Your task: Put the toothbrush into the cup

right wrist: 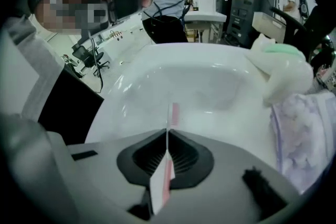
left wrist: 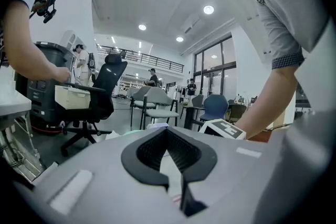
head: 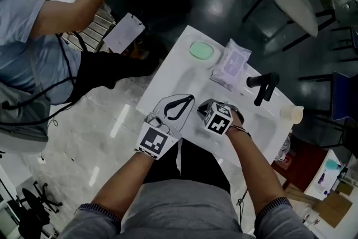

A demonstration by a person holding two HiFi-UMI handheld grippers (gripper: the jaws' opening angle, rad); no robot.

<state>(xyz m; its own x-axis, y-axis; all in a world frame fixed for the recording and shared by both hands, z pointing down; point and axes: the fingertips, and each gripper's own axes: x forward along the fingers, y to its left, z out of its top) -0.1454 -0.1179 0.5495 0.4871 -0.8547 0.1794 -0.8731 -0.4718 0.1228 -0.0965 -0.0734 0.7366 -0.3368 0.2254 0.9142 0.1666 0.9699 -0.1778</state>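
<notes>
Toothbrush (right wrist: 164,178) clamped in right gripper (right wrist: 167,132); cup not yet reached.
Head view: cup (head: 292,114) stood well apart at the worktop's (head: 168,73) right edge. Left gripper view: left gripper (left wrist: 168,131) closed on nothing, apparently idle. Right gripper view: bristles pointed forward over the basin (right wrist: 199,81), probably for carrying.

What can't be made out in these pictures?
1. Head view: the toothbrush is hidden under the right gripper.
2. Right gripper view: the toothbrush's handle end is buried in the gripper's body.
3. Head view: the cup is too small to see inside; neither gripper view shows it.
4. Print on the wipes: too small, blurred.
</notes>
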